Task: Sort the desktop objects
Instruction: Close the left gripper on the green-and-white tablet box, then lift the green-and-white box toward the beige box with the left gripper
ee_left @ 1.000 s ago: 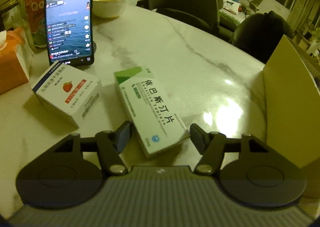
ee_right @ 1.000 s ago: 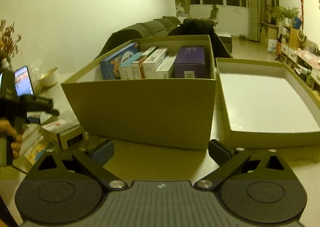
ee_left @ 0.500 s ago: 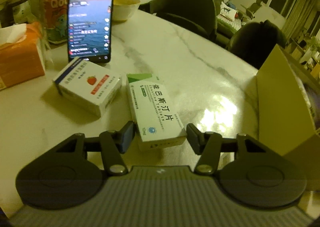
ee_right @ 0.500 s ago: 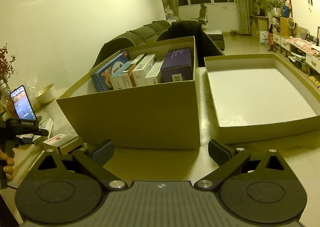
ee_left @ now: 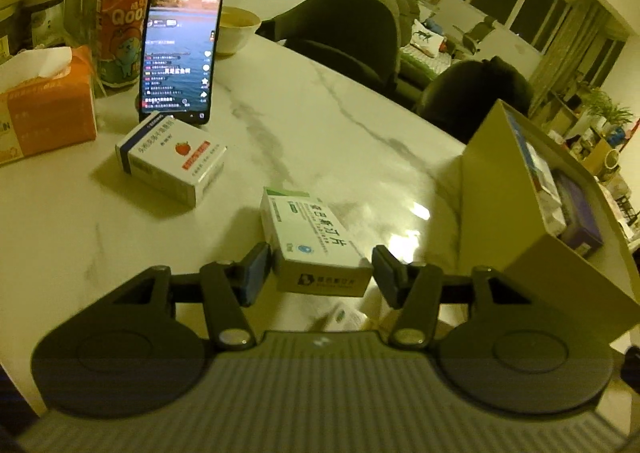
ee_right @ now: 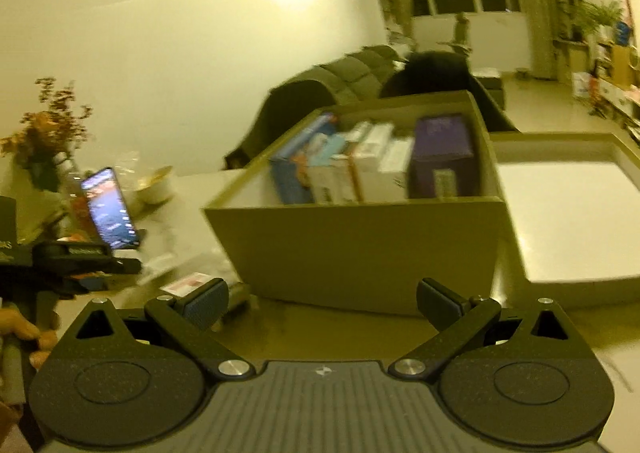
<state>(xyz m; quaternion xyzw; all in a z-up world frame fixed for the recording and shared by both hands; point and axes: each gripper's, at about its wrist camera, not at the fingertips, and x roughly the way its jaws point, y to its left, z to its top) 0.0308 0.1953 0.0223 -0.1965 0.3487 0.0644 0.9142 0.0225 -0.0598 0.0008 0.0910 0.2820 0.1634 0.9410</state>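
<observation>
My left gripper (ee_left: 320,273) is shut on a white and green medicine box (ee_left: 316,241) and holds it lifted off the marble table (ee_left: 320,125). A white box with a strawberry picture (ee_left: 172,161) lies on the table to the left. The open cardboard box (ee_left: 532,213) with several packs inside stands at the right; it also shows in the right wrist view (ee_right: 360,229). My right gripper (ee_right: 320,301) is open and empty in front of that box. The left gripper (ee_right: 68,257) shows at the left in the right wrist view.
A lit phone (ee_left: 180,45) stands upright at the back left, by an orange tissue box (ee_left: 44,109), a drink bottle (ee_left: 120,33) and a bowl (ee_left: 236,27). The box lid (ee_right: 568,213) lies right of the cardboard box. Dark chairs (ee_left: 352,37) stand beyond the table.
My left gripper closed on the green and white medicine box and lifted it off the table. The right gripper view swung and tilted, staying open.
</observation>
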